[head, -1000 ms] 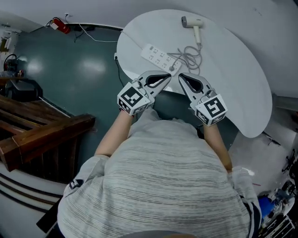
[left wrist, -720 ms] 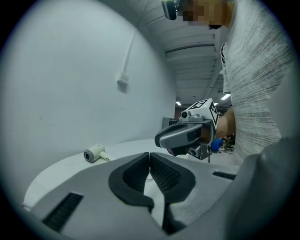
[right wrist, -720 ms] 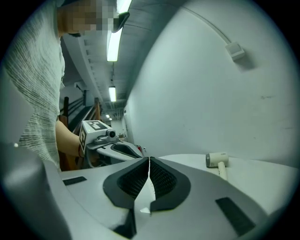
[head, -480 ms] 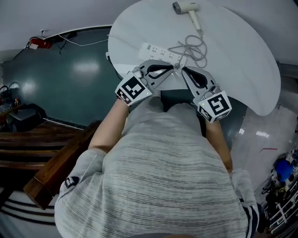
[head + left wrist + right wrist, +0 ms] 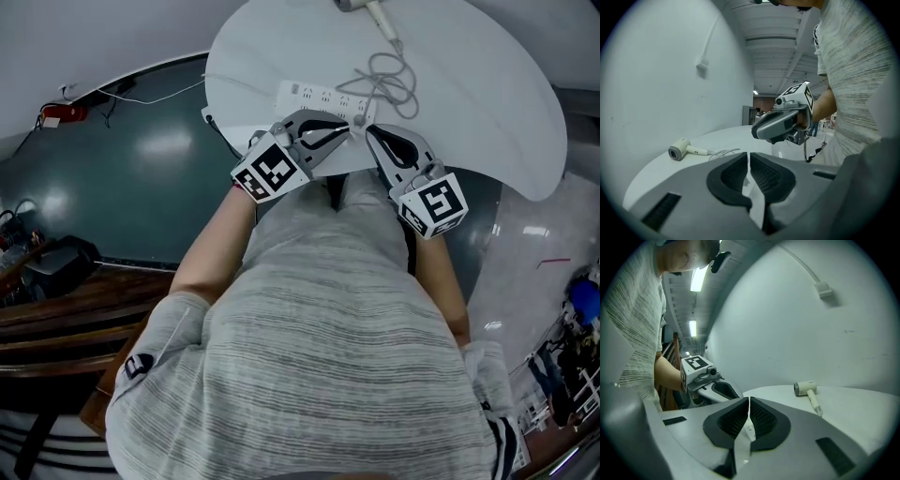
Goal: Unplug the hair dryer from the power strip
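Observation:
A white power strip (image 5: 319,97) lies on the round white table (image 5: 487,103), near its front edge. The white hair dryer (image 5: 367,7) lies at the table's far side, cut off by the picture's top edge, and its grey cord (image 5: 392,81) loops back to the strip's right end. My left gripper (image 5: 352,129) and right gripper (image 5: 369,132) are both shut and empty. Their tips nearly meet just in front of that end of the strip. In the left gripper view the hair dryer (image 5: 680,150) is at the left and the right gripper (image 5: 780,125) ahead. In the right gripper view the hair dryer (image 5: 806,389) is at the right.
The dark green floor (image 5: 122,178) lies left of the table, with a wooden bench (image 5: 56,309) and a red object (image 5: 52,114) near the wall. A white cable (image 5: 159,94) runs across the floor. The person's grey striped shirt (image 5: 328,356) fills the lower picture.
Both grippers have come down and forward to the table's front edge, tips closer together by the strip's right end. The head view has swung, so the table sits higher in the picture.

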Motion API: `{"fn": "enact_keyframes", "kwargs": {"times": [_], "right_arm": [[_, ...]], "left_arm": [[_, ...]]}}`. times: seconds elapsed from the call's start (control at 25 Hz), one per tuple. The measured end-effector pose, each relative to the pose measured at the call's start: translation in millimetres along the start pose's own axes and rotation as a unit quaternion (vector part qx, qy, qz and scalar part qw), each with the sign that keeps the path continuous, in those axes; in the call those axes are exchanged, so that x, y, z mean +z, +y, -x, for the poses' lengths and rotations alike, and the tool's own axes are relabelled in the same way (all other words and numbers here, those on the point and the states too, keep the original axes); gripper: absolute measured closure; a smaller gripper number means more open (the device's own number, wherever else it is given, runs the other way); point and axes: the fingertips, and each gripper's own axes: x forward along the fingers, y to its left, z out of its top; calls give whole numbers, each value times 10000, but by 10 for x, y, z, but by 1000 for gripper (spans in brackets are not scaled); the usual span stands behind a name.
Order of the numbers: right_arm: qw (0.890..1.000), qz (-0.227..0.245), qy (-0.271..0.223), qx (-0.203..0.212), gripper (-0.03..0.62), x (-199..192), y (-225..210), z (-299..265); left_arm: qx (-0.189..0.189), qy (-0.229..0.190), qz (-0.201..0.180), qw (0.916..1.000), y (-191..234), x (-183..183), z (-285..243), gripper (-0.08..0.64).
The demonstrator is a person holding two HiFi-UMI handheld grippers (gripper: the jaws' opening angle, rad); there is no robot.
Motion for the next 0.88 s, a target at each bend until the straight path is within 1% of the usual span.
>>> {"fn": "enact_keyframes", "kwargs": {"times": [0.16,0.36,0.56,0.68,0.8,0.88], "right_arm": [[10000,-49,-43,-46,565,-7,-21,-4],[10000,-10,-30,77,565,-7,-64,-47],[9999,50,102,110,565,-71,-143,-80],[9996,93,204,157,565,-125,-183,-104],[9994,76,264,204,565,-186,-221,-125],[9993,67,306,226,565,-217,-232,-136]], "left_arm": [[-34,-67,-37,10000,36,40,-21,549],[57,-108,47,9999,111,70,-36,551],[155,96,-3,9998,156,-17,-87,538],[173,248,-53,9995,183,-80,-131,489],[140,490,-184,9985,202,-201,-202,394],[61,722,-322,9969,199,-300,-240,337]]}}
